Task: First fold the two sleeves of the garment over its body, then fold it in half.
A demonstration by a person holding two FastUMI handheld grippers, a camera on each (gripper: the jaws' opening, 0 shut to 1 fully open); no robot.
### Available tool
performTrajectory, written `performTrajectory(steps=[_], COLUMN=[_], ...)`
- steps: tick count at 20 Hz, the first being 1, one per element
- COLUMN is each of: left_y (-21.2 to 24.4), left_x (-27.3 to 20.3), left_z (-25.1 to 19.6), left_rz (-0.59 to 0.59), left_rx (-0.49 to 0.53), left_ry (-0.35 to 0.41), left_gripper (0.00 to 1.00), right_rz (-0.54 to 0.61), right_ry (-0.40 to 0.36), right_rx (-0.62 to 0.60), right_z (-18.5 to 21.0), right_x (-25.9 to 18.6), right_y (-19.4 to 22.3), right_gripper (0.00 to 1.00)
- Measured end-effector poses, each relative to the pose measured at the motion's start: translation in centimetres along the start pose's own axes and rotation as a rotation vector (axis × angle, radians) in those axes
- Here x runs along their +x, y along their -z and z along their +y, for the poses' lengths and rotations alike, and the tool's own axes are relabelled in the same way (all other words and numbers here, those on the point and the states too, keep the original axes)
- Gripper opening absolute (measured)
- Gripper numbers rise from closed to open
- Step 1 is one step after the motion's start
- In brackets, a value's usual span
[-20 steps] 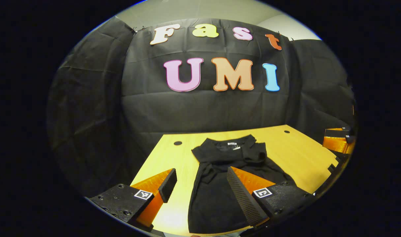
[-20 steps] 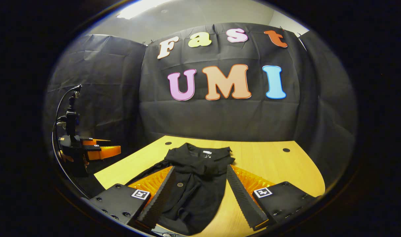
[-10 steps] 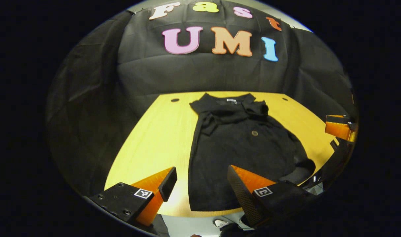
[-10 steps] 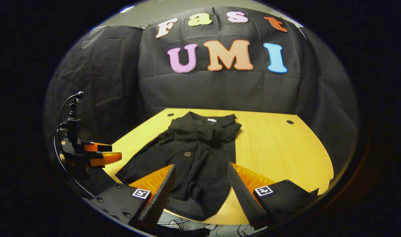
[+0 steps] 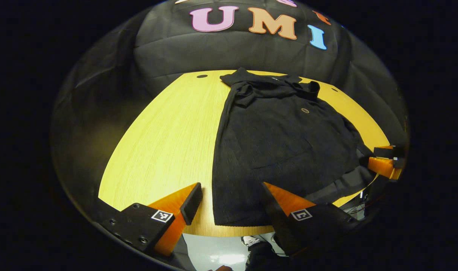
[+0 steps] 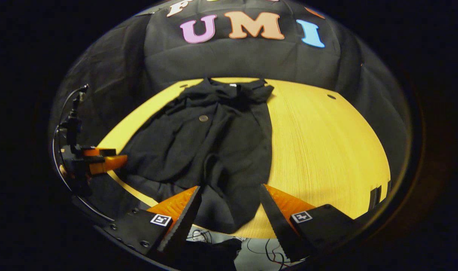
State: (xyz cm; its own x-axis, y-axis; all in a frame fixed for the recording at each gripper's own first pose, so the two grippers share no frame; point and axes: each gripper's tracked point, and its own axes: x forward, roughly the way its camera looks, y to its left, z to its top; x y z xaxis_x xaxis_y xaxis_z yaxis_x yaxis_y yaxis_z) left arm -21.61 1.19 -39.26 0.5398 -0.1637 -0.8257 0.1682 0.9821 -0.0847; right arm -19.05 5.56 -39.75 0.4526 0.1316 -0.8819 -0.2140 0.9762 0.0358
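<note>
Both sleeves are already lying folded over the black collared shirt (image 5: pixel 274 143), which is lying flat on the wooden table (image 5: pixel 165 143), hem at its near edge. Left gripper (image 5: pixel 229 203) and right gripper (image 6: pixel 229 205) are hovering over that hem, jaws wide apart, gripping nothing. Next, I judge: pinching hem corners, folding toward collar.

Black buttoned garment (image 6: pixel 214 143) spread on the yellow wooden table (image 6: pixel 319 150)

The right gripper (image 6: pixel 229 222) hangs with fingers apart over the garment's near hem at the table's near edge; the left gripper (image 6: pixel 101 160) sits by the table's left edge, beside the garment.
</note>
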Motion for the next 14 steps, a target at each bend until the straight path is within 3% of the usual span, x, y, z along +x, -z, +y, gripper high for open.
performTrajectory(steps=[2, 4, 6, 7, 9, 12, 14], left_y=[0.1, 0.3, 0.2, 0.0, -0.1, -0.4, -0.7], left_x=[0.1, 0.1, 0.4, 0.5, 0.8, 1.0, 0.7], left_z=[-0.1, -0.2, -0.9, -1.4, -1.8, -1.8, -2.2], left_rz=[-0.003, -0.007, -0.022, -0.028, -0.027, 0.005, 0.016], left_rx=[0.009, 0.009, 0.029, 0.036, 0.016, -0.082, -0.118], left_ry=[0.004, 0.012, 0.049, 0.071, 0.103, 0.120, 0.136], left_gripper=[0.97, 0.95, 0.87, 0.80, 0.45, 0.00, 0.00], right_rz=[0.076, 0.052, 0.047, 0.051, 0.055, 0.075, -0.009], right_ry=[0.025, 0.017, 0.003, -0.022, -0.034, -0.045, -0.046], right_rx=[-0.009, -0.020, -0.045, -0.034, -0.004, 0.007, 0.015], right_z=[-0.6, -0.3, 0.0, 0.6, 1.1, 1.3, 1.5], right_x=[-0.3, -0.4, -0.2, 0.1, 0.1, -0.5, -1.0], right_y=[2.2, 1.7, 1.6, 1.8, 1.7, 1.6, -0.6], right_gripper=[0.95, 0.99, 0.88, 0.62, 0.11, 0.03, 0.03])
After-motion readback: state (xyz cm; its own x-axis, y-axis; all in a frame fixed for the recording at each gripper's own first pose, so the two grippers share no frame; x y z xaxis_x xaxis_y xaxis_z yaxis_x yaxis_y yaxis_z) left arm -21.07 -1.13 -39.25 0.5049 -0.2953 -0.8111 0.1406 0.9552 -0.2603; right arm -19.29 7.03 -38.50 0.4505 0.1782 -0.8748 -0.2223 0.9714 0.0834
